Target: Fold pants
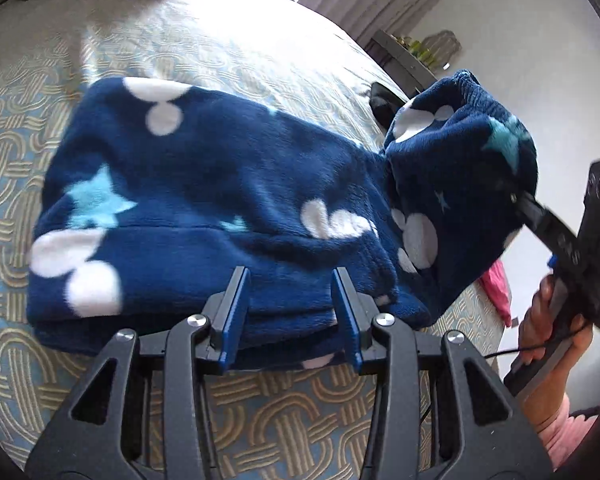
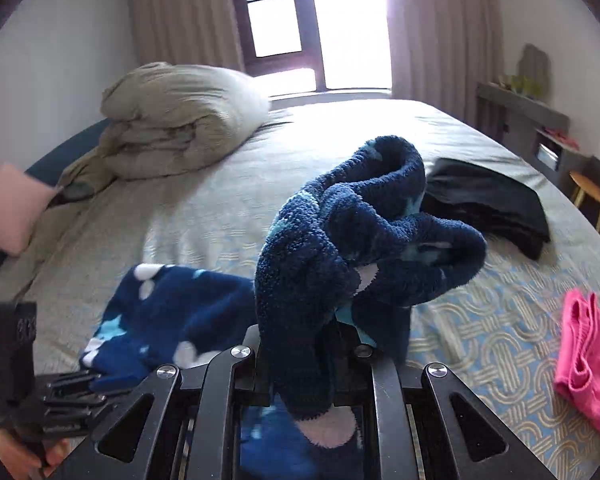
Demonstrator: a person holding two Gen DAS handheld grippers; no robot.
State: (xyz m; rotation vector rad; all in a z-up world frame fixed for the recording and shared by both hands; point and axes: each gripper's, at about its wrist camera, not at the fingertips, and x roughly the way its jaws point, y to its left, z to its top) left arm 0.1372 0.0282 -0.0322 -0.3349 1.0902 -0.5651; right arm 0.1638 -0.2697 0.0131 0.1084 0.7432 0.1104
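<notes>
**Mid-fold, one end lifted**

Right gripper [image 2: 304,344] is clamped on a bunched end of the fleece pants [image 1: 204,200], raised over the bed [image 1: 300,408]; left gripper [image 1: 288,316] looks partly open around the near edge, probably not pinching; next, carry that end across and lay it flat.

pants [image 1: 204,184]: navy, white blobs, light-blue stars | bedspread [image 1: 284,412]: blue-grey, beige interlaced arcs | garment [image 2: 588,360]: pink

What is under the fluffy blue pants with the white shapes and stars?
The fluffy navy pants lie on the patterned blue-and-tan bedspread. The bedspread shows all around them, but whatever lies directly beneath them is covered.
</notes>
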